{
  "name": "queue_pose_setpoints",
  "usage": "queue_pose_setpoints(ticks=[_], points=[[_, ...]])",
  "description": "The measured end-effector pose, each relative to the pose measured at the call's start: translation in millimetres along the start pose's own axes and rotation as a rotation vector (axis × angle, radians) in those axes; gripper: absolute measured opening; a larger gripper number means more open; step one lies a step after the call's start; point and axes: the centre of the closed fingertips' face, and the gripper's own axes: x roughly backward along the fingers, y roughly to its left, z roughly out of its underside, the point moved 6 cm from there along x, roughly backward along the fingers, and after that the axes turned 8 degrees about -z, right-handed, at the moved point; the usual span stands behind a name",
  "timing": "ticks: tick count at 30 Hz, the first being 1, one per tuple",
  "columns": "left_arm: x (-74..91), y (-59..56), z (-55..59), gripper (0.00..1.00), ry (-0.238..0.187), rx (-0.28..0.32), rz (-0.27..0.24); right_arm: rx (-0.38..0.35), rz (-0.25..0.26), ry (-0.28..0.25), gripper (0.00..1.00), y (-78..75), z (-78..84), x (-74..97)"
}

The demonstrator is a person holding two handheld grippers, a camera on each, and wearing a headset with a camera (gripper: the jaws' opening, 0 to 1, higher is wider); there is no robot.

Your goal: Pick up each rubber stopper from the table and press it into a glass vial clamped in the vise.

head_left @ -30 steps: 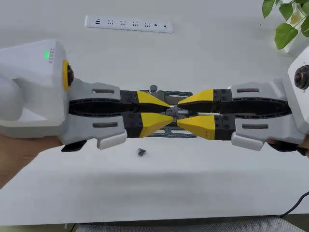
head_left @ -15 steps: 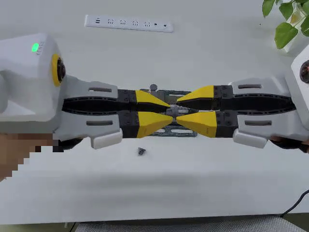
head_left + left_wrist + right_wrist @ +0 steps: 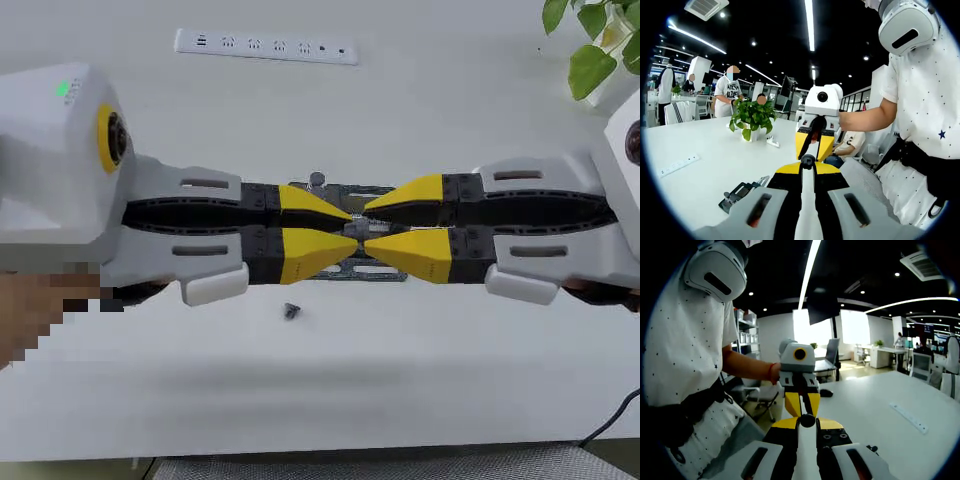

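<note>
Where left gripper [image 3: 348, 228] and right gripper [image 3: 367, 228] meet over vise [image 3: 372, 190], fingers [image 3: 310, 204] closed on dark stopper [image 3: 807, 161], another stopper [image 3: 291, 312] nearby

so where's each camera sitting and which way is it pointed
head view: on the headset, looking down at the table; both tools show, left tool and right tool tip to tip over the vise.
left gripper view: on the left tool, looking along its jaws at the right tool and the person's torso.
right gripper view: on the right tool, facing the left tool and the torso.
shared: both gripper views show a small dark piece where the tips meet.
</note>
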Motion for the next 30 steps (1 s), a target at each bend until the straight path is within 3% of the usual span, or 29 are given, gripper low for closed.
queue_pose_setpoints(ticks=[23,30], points=[[4.2,-3.4,-0.6,0.04,-0.020,0.048,0.037,0.009,-0.027,0.007,0.07,6.0,-2.8,-0.6],[7.3,0.3,-1.6,0.04,-0.033,0.060,0.045,0.013,-0.031,0.000,0.07,6.1,-5.8,-1.3]])
